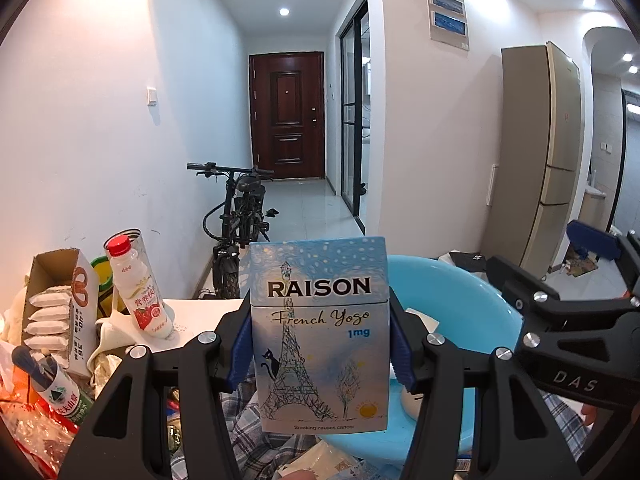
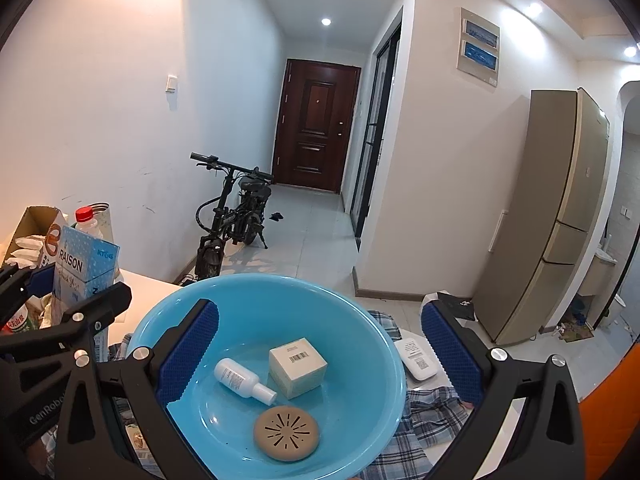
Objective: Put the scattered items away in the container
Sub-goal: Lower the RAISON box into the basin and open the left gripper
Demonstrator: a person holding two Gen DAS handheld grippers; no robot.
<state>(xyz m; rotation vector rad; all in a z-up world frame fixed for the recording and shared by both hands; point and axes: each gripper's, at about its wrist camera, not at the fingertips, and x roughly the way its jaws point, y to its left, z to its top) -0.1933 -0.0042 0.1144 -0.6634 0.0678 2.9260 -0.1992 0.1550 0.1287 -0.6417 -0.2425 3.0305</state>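
Item: cigarette pack [image 1: 320, 336], upright at centre of the left view, being pinched at its sides by the left tool [image 1: 320, 346]. It is sitting in front of the basin [image 1: 460, 300], seemingly not yet over it; the pack is hiding the near rim, so this is uncertain.

Basin contents, lower centre of the right view: white bottle [image 2: 243, 380], cream box [image 2: 298, 366], tan disc [image 2: 286, 433].

Right tool [image 2: 320, 356]: standing wide, holding nothing, straddling the basin.

Risks:
- Thin card is taking the squeeze; it may be crushing or sliding out.
- Early release is dropping the pack on the plaid cloth [image 2: 436, 420].
- Both tools are crowding the basin; a knock may be tipping it.
- Leaning drink bottle [image 1: 140, 288], left of frame, is toppling if brushed.
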